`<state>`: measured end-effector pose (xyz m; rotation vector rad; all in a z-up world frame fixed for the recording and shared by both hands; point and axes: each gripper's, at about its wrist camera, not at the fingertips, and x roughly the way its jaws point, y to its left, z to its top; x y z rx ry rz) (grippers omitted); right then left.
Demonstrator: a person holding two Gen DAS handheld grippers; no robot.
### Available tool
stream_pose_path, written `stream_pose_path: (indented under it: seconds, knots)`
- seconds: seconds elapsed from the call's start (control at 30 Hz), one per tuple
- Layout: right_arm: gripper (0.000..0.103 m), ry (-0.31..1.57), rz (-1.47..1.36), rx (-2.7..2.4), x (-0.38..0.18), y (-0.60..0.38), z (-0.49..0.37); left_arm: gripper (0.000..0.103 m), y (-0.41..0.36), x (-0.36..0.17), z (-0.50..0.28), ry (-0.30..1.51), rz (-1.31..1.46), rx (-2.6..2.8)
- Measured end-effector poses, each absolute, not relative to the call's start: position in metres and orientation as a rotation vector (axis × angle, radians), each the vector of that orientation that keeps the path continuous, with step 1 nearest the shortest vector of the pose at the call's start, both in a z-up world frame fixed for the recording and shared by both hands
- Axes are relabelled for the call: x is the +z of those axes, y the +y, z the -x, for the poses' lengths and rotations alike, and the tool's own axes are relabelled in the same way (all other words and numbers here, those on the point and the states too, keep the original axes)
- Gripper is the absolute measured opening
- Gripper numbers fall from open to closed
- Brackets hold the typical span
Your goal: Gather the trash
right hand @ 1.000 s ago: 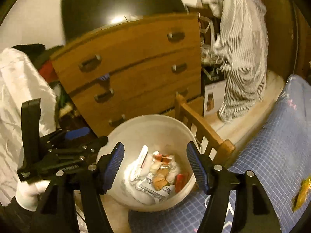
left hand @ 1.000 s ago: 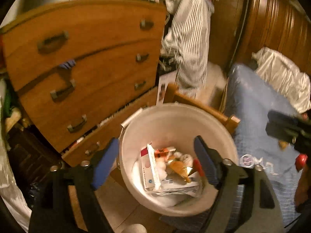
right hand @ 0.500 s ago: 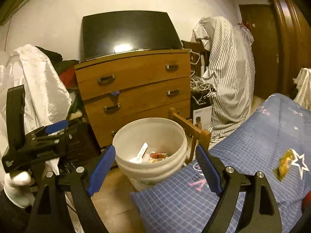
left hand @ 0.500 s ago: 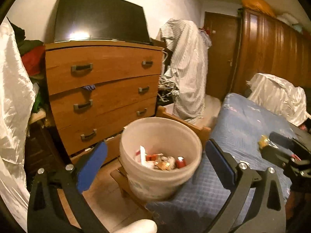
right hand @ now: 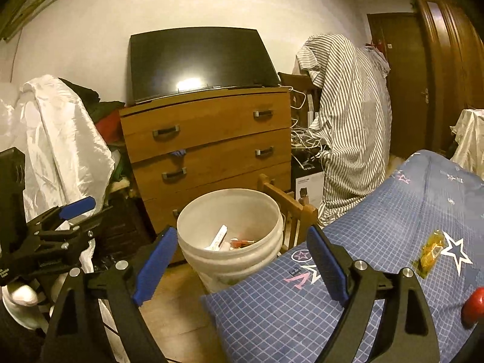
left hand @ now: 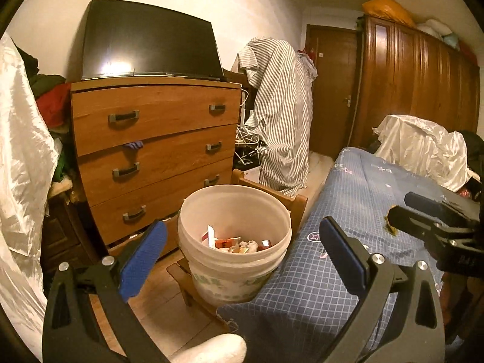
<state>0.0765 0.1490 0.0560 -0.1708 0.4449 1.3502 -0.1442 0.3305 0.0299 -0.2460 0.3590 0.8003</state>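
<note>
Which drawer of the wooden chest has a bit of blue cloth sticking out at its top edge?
The second drawer from the top: blue cloth pokes out above its left handle. The other drawers show no cloth.

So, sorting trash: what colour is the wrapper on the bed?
Yellow-gold wrapper, clearest in the right wrist view.

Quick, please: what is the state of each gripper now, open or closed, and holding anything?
Left gripper: open, holding nothing.
Right gripper: open, holding nothing.

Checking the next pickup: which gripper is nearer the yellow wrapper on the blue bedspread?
Right. The right gripper is out over the bedspread, beside the yellow wrapper. The left gripper sits further off, on the white bucket side.
</note>
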Motion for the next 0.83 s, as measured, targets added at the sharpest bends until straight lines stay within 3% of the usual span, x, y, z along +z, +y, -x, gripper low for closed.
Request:
stream_pose_path:
  seconds: [0.83]
  knots:
    - [0.09, 0.464, 0.187, 1.353, 0.052, 0.166, -0.079, 0.097, 0.338, 0.025, 0.136, 0.412, 0.292, 0.807]
